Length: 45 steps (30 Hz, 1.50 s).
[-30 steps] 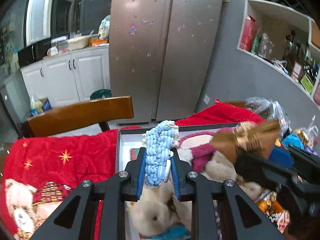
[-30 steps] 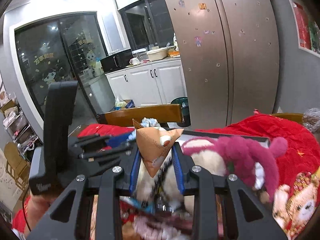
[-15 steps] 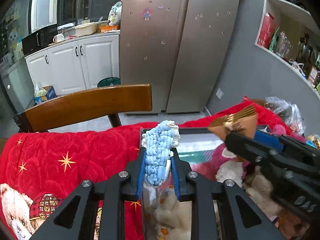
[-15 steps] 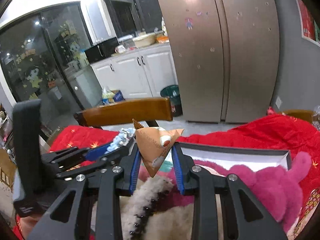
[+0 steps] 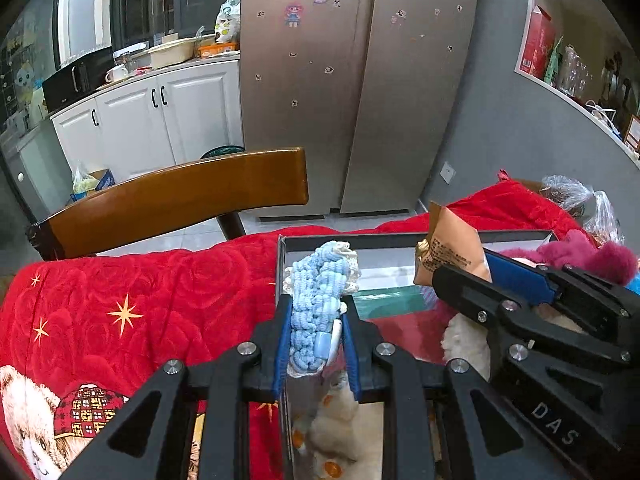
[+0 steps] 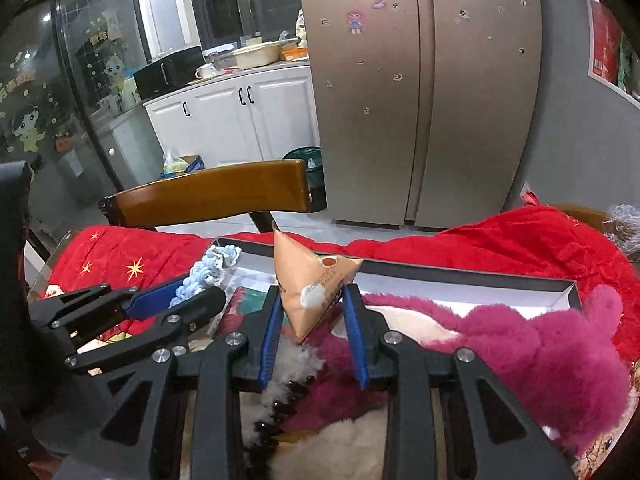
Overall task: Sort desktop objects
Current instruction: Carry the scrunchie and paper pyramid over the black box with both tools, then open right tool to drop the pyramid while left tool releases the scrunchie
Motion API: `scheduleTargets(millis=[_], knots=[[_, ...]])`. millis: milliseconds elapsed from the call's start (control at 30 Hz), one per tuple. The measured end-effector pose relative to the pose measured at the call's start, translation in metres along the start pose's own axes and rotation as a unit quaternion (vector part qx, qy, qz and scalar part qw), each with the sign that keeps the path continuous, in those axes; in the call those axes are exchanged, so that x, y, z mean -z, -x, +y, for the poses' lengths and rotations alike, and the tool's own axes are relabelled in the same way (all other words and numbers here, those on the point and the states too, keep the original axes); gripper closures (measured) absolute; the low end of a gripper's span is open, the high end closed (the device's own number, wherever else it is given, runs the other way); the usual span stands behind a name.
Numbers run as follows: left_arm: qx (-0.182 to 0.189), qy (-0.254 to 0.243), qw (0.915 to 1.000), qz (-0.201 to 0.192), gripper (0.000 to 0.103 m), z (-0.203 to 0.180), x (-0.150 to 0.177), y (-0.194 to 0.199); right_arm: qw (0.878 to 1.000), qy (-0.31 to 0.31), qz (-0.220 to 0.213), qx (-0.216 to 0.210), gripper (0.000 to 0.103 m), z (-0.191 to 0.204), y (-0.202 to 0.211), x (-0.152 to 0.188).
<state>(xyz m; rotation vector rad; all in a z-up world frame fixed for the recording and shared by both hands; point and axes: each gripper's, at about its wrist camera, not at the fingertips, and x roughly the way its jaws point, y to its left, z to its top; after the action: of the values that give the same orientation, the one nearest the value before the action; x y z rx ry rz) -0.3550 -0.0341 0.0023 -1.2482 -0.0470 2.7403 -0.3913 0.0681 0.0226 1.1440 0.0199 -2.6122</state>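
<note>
My left gripper [image 5: 316, 320] is shut on a light blue knitted hair band [image 5: 318, 300] with white lace, held above the left edge of a grey open box [image 5: 384, 240]. My right gripper [image 6: 312, 312] is shut on a tan triangular snack pouch [image 6: 312, 284], held above the same box [image 6: 460, 276]. Each gripper shows in the other's view: the right gripper [image 5: 460, 276] at the right with the pouch [image 5: 448, 256], the left gripper [image 6: 192, 296] at the left with the hair band [image 6: 208, 272]. Plush toys, a magenta one [image 6: 540, 344] and a cream one [image 5: 340, 428], lie in the box.
A red quilted cloth [image 5: 140, 304] covers the table. A wooden chair back [image 5: 180, 200] stands behind the table. A steel fridge [image 5: 360, 80] and white cabinets [image 5: 160, 120] are beyond. Plastic bags [image 5: 580, 204] sit at the far right.
Both grippers have risen and pulled back toward the box's left and near side, still holding the hair band and the pouch. The plush toys now lie lower in both views.
</note>
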Motion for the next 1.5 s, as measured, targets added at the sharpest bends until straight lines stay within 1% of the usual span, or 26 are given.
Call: scheduleTargets(millis=[267,433,533,700,767,867,900,933,967,1000,1033,1067,1100,1133,1167,1200,1267,1333,1500], knots=[[-0.001,0.001,1.0000,-0.001,0.080,0.001,0.001,0.000,1.000,-0.003,0.000,0.002,0.072,0.005,0.003,0.003],[-0.002,0.004,1.0000,0.002,0.078,0.001,0.000,0.001,1.000,-0.008,0.007,-0.001,0.071,0.002,0.004,0.002],[-0.004,0.007,0.9999,0.011,0.077,-0.001,-0.001,-0.001,1.000,-0.010,0.009,0.000,0.071,-0.001,0.005,0.001],[0.013,0.010,0.9998,0.013,0.074,0.003,-0.002,0.000,1.000,-0.016,0.011,-0.003,0.069,-0.003,0.007,0.001],[0.024,0.016,0.9995,0.012,0.071,0.005,-0.002,0.000,1.000,-0.016,0.009,0.000,0.066,-0.005,0.009,0.001],[0.043,0.028,0.9986,0.012,0.065,0.008,-0.002,0.002,1.000,-0.017,0.003,0.008,0.058,-0.009,0.015,-0.001],[0.045,0.030,0.9985,0.010,0.064,0.008,-0.003,0.004,1.000,-0.017,0.000,0.012,0.053,-0.010,0.018,-0.002],[0.046,0.032,0.9984,0.007,0.061,0.009,-0.004,0.006,1.000,-0.017,-0.005,0.019,0.045,-0.012,0.021,-0.002],[0.046,0.031,0.9984,0.002,0.059,0.009,-0.004,0.009,0.999,-0.020,-0.010,0.026,0.041,-0.015,0.024,-0.003],[0.030,0.030,0.9991,-0.004,0.037,0.009,-0.005,0.013,0.999,-0.025,-0.012,0.027,0.034,-0.019,0.027,-0.004],[-0.001,0.030,0.9995,-0.013,0.012,0.010,-0.006,0.016,0.999,-0.032,-0.014,0.021,0.031,-0.024,0.030,-0.005],[-0.021,0.028,0.9991,-0.022,0.003,0.012,-0.007,0.019,0.999,-0.040,-0.016,0.009,0.028,-0.029,0.034,-0.006],[0.000,0.027,0.9993,-0.026,0.000,0.014,-0.007,0.022,0.999,-0.048,-0.018,-0.006,0.010,-0.033,0.038,-0.007],[0.024,0.033,0.9990,-0.022,0.000,0.016,-0.008,0.022,0.998,-0.055,-0.023,-0.024,0.000,-0.035,0.043,-0.008],[0.042,0.045,0.9980,-0.014,0.000,0.018,-0.008,0.024,0.998,-0.055,-0.027,-0.028,0.000,-0.034,0.046,-0.008],[0.042,0.046,0.9979,-0.016,0.000,0.017,-0.009,0.025,0.998,-0.053,-0.032,-0.025,0.000,-0.032,0.049,-0.008],[0.029,0.029,0.9987,-0.031,0.000,0.010,-0.010,0.031,0.998,-0.037,-0.040,-0.013,0.000,-0.026,0.056,-0.009],[0.025,0.018,0.9990,-0.032,0.000,0.004,-0.011,0.033,0.999,-0.019,-0.041,-0.007,0.000,-0.019,0.059,-0.009],[0.032,0.010,0.9988,-0.036,0.000,-0.005,-0.014,0.040,0.999,-0.012,-0.044,-0.017,0.000,-0.011,0.067,-0.009]])
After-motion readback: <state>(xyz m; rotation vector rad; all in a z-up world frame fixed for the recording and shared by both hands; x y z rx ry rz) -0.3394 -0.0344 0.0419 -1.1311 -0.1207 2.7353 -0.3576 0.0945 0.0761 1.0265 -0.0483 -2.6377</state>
